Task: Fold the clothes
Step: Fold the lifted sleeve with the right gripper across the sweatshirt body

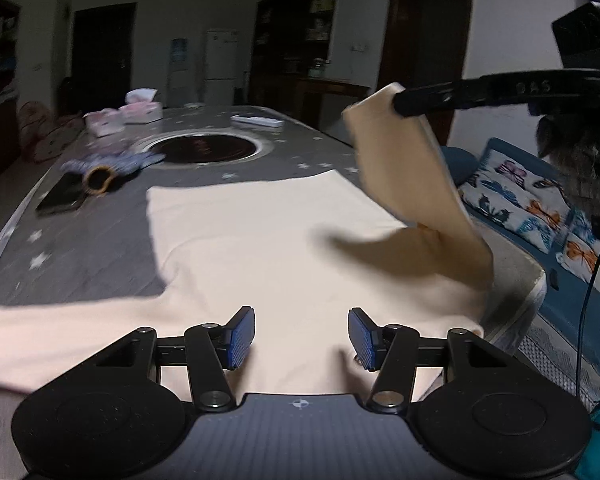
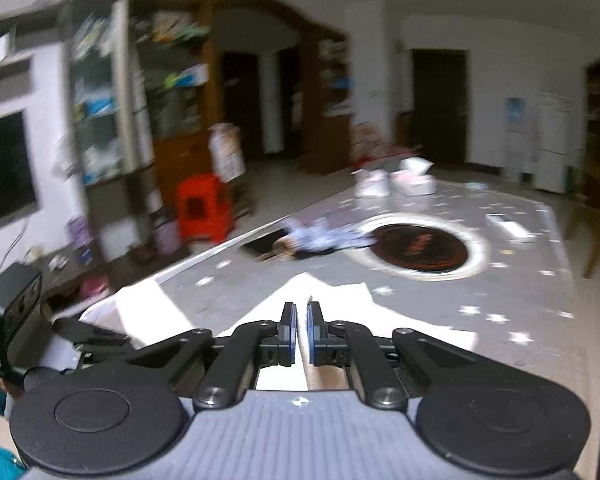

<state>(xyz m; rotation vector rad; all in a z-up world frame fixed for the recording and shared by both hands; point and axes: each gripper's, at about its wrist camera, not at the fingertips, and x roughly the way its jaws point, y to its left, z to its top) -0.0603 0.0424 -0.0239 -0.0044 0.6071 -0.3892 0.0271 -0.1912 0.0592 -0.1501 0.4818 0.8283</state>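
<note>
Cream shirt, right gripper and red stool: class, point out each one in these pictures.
cream shirt (image 1: 260, 240), left wrist view, on its flat middle panel.
right gripper (image 1: 398, 106), left wrist view, at its fingertips shut on the lifted sleeve.
red stool (image 2: 204, 212), right wrist view, on its front face.

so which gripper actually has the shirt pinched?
The right gripper: shut on the shirt's lifted sleeve. The left gripper stands open above the cloth.

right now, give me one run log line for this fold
task: fold clothes | left gripper: open, above shirt | right gripper: shut on sleeve, lifted | table: shirt flat
</note>
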